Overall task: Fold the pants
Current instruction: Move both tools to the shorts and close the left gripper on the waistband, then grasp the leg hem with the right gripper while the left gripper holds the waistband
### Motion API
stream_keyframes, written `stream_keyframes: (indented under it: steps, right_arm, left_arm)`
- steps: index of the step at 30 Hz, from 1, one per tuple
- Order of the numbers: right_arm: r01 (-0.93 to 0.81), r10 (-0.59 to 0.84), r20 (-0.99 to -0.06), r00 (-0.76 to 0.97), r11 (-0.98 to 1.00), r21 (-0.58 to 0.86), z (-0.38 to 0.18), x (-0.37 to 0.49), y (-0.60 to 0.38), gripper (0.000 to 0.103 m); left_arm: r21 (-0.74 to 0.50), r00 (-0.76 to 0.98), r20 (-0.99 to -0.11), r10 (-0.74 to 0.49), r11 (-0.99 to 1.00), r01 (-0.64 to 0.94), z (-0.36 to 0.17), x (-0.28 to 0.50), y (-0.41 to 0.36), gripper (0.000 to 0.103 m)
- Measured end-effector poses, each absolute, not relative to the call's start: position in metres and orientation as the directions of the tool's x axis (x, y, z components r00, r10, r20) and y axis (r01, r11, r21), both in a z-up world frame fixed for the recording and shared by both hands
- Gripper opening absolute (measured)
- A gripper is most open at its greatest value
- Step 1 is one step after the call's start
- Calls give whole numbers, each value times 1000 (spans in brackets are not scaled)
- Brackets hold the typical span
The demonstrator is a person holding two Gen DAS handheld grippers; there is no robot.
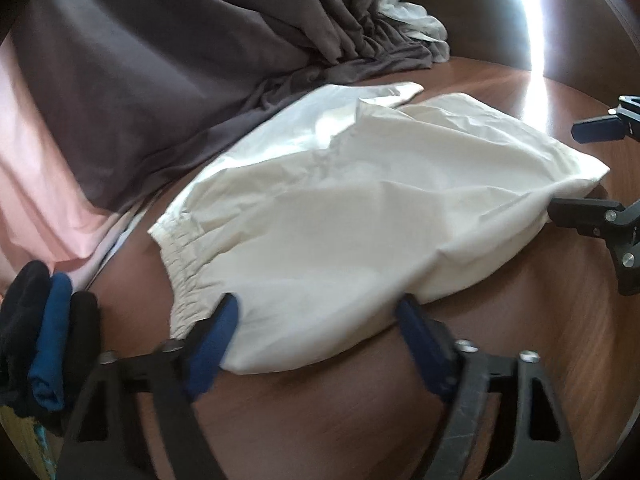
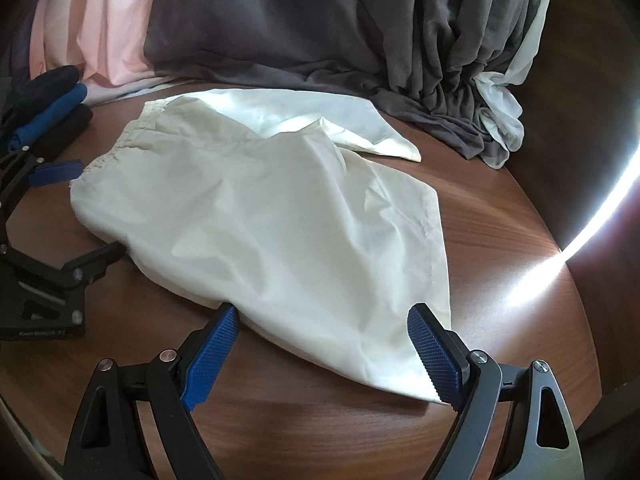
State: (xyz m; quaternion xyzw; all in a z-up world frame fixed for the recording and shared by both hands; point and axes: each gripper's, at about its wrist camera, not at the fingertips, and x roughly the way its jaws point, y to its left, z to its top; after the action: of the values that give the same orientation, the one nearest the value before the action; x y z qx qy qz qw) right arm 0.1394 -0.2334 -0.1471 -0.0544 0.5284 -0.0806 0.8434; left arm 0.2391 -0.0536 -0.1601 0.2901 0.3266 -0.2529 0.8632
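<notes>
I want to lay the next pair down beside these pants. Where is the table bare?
Bare wood lies right of the pants, out to the table edge, and in front between both grippers. The back is crowded with the grey cloth; rolled dark items fill the left.

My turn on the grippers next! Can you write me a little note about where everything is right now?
Left gripper: open, at the waistband end of the white pants, jaws on either side of the near edge, not clamped.
Right gripper: open, at the leg-hem end, jaws around the near edge, not clamped.
The pants lie on the round wooden table, one leg already folded over the other, though a bit of the lower leg sticks out at the back.
Rolled dark and blue clothes sit at the left; grey fabric is piled behind.
Left to do: grip both ends, fold the pants across, smooth them.
</notes>
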Motion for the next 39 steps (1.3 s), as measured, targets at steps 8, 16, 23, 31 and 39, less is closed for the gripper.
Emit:
stream_keyframes:
  steps: [8, 16, 23, 31, 39]
  right_arm:
    - [92, -204, -887, 413, 979, -182, -151, 131, -243, 85]
    - [12, -155, -891, 427, 986, -166, -159, 128, -228, 77]
    - [104, -218, -882, 417, 976, -192, -162, 128, -248, 52]
    - [211, -173, -894, 414, 973, -90, -139, 127, -284, 9]
    - [232, -194, -837, 512, 969, -83, -98, 138, -278, 7]
  left_arm:
    - [249, 591, -756, -282, 711, 658, -161, 245, -59, 16]
    - [236, 595, -747, -297, 717, 655, -148, 245, -59, 12]
    - [244, 597, -754, -274, 727, 642, -148, 246, -55, 12]
    - [256, 592, -760, -268, 714, 651, -157, 241, -62, 38]
    - [278, 606, -752, -258, 710, 647, -162, 244, -69, 22]
